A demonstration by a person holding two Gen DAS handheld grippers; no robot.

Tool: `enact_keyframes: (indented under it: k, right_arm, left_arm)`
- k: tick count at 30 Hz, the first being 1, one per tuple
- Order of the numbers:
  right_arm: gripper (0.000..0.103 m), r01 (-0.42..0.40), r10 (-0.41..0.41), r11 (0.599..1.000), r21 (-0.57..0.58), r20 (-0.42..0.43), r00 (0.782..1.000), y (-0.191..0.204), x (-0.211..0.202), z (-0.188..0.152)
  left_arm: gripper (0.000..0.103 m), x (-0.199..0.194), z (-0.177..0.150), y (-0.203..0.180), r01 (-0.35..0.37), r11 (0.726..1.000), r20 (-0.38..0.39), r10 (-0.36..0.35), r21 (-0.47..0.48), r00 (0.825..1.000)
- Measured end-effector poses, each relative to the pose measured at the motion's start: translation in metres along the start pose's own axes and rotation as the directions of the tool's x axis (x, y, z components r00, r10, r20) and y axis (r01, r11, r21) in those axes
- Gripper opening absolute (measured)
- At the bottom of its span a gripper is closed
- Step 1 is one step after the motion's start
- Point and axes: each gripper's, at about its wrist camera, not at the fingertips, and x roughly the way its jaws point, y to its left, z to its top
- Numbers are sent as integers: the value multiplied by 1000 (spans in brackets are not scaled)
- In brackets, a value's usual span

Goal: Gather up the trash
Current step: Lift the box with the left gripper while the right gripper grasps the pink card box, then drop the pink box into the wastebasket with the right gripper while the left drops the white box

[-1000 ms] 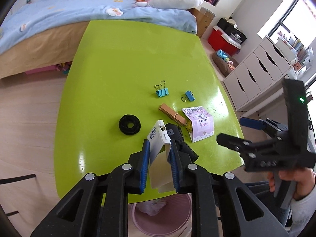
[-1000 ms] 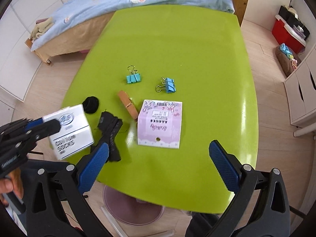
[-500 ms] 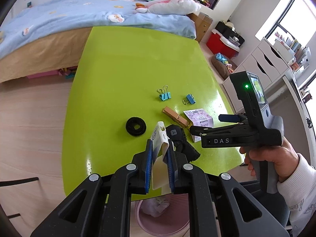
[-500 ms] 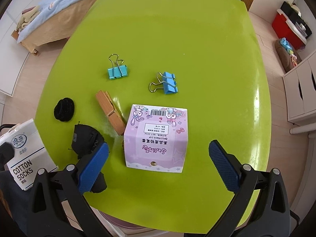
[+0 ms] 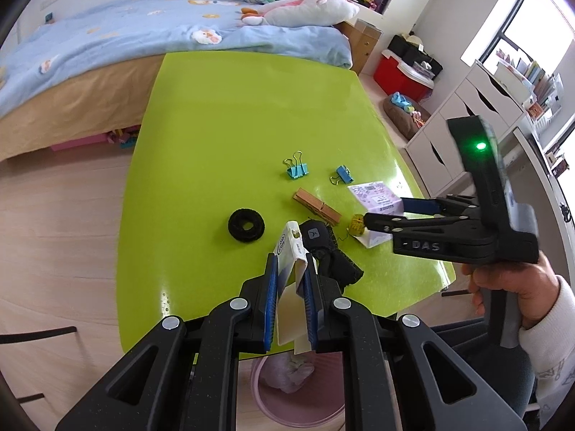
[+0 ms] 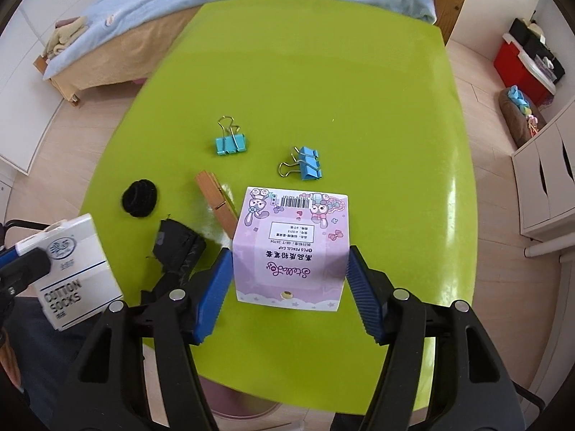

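Observation:
My left gripper (image 5: pixel 291 273) is shut on a white cotton-socks package (image 5: pixel 287 251), held above the near edge of the green table (image 5: pixel 222 125); the package also shows in the right wrist view (image 6: pixel 72 265). My right gripper (image 6: pixel 287 269) is open, its blue pads on either side of a purple pencil-cap card (image 6: pixel 291 244) lying on the table; whether they touch it I cannot tell. The card also shows in the left wrist view (image 5: pixel 377 197). A pink trash bin (image 5: pixel 298 391) with crumpled trash stands on the floor below the table edge.
On the table lie two blue binder clips (image 6: pixel 231 142) (image 6: pixel 305 168), a wooden clothespin (image 6: pixel 215 201), a black hair tie (image 6: pixel 139 197) and a black sock (image 6: pixel 178 248). A bed (image 5: pixel 143 43) stands behind the table, white drawers (image 5: pixel 467 122) to the right.
My right gripper has moved forward and down over the purple card, and its jaws have narrowed around it. My left gripper still holds the socks package near the table edge.

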Motion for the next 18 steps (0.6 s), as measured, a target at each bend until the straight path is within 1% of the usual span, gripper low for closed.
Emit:
enact_keyframes:
  k: [2, 4, 8, 14, 18]
  right_arm:
    - [63, 2, -1, 1000, -14, 31, 1000, -1, -18, -10]
    - [63, 4, -2, 1000, -22, 57, 998, 2, -28, -12]
    - [63, -11, 16, 999, -41, 122, 992, 9, -61, -33]
    - [63, -41, 53, 997, -68, 185, 981, 20, -98, -69]
    - [63, -73, 87, 994, -76, 210, 974, 25, -118, -91]
  left_arm:
    - [13, -4, -2, -3, -8, 1000, 4, 8, 17, 1000]
    - [13, -8, -5, -6, -13, 999, 9, 12, 34, 1000]
    - [13, -17, -12, -15, -26, 997, 22, 25, 76, 999]
    - [14, -32, -25, -26, -23, 993, 38, 19, 114, 999]
    - [14, -39, -35, -31, -12, 992, 38, 8, 122, 999]
